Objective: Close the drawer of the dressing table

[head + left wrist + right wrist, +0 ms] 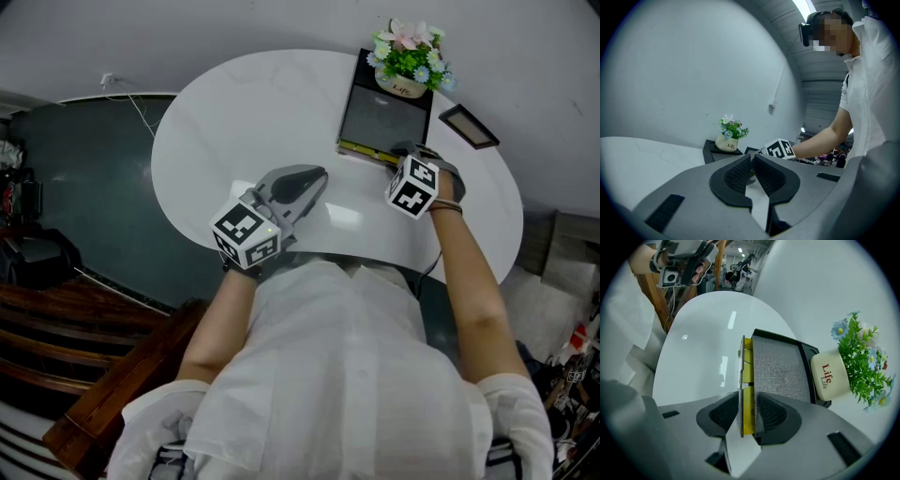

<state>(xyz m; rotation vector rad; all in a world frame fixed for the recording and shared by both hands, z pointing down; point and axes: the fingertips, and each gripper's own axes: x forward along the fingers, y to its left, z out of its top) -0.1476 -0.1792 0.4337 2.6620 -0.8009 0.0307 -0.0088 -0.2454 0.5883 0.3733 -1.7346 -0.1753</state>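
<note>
So: white table [216, 122], little dressing table [780, 366] at its far right, drawer [747, 376] poking out slightly.
Drawer looks light and stiff, so I'd push flat on its thin front panel. Right gripper [745, 401] points steeply down, jaws wide astride that panel, not squeezing. Left gripper [753, 159] hovers level, jaws together, empty.

Left gripper [753, 161] closed above the white table [642, 157]
Its jaws met at the tips and nothing was between them. Ahead and a little to the left, a flower pot [727, 143] stood on a dark box [710, 151]. Ahead to the right was the right gripper's marker cube [779, 150], at the end of a person's arm [820, 139].
</note>
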